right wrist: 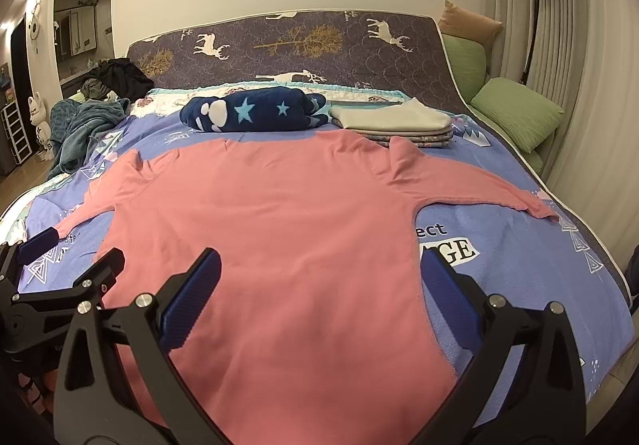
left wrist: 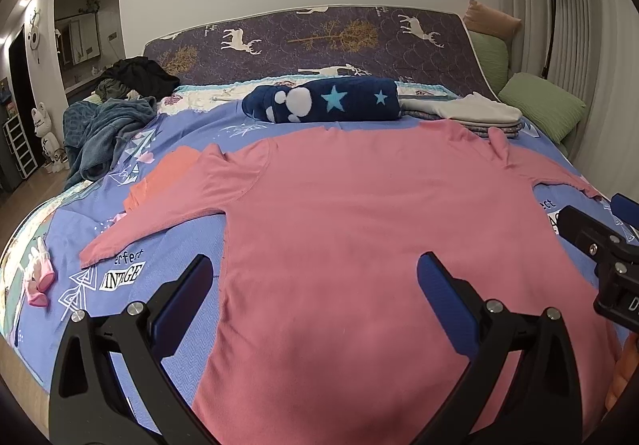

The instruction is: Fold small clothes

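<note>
Matt pink knit shirt (left wrist: 359, 213) lies on a soft, fleecy blue bedspread (right wrist: 499, 257).

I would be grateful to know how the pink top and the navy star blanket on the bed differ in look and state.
The pink top is plain and one colour; the navy star blanket carries light blue stars and white blobs. The pink top lies spread flat with both sleeves out; the navy star blanket is bundled into a thick roll. The pink top lies nearest the open left gripper and right gripper; the navy star blanket sits beyond it. Both rest on the bed cover.
</note>
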Motion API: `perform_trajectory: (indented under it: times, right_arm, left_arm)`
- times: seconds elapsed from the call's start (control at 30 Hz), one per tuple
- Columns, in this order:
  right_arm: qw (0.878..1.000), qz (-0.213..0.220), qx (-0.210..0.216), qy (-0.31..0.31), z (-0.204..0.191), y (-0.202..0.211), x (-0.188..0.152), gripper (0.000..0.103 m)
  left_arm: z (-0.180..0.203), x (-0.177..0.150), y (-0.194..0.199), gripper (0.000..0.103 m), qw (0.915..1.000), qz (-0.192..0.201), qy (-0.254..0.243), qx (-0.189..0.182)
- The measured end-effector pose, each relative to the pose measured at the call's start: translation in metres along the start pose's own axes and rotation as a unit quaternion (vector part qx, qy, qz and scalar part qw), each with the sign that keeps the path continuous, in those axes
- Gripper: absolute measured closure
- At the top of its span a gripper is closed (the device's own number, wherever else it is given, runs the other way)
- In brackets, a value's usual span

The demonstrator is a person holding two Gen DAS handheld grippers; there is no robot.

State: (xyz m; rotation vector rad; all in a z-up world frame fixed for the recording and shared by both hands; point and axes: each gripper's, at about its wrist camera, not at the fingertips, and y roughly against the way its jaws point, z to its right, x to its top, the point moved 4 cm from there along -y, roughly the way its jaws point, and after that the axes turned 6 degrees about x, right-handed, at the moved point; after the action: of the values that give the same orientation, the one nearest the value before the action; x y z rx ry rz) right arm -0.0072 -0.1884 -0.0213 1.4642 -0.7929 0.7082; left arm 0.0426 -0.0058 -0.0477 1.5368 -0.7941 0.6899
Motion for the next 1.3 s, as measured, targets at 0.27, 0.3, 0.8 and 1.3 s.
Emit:
perform_trajectory:
  times: [0.27,0.3,0.8,1.3]
  right_arm:
    - [1.000,-0.001,0.000,0.000,-0.0001,0.0000,0.0003,0.002]
    - [1.000,-0.002,0.001,0.000,-0.0007,-0.0002,0.0002,0.002]
    - [1.000,-0.003,0.001,0.001,-0.0014,-0.0005,0.0006,0.002]
    - [1.000,-0.004,-0.001,0.002,-0.0023,-0.0011,0.0024,0.002]
  left_arm:
    - [0.0002,-0.0007,0.0002,0.001,1.0000,-0.001,0.000,-0.002]
    - [0.0002,-0.0007,0.0002,0.001,1.0000,-0.001,0.000,-0.002]
    - [-0.0020,-0.0018,-0.0011,0.001,1.0000,-0.002,0.000,-0.006]
    - [-0.0083,0.0005,-0.0040,0.001,0.9996,-0.011,0.017,-0.021]
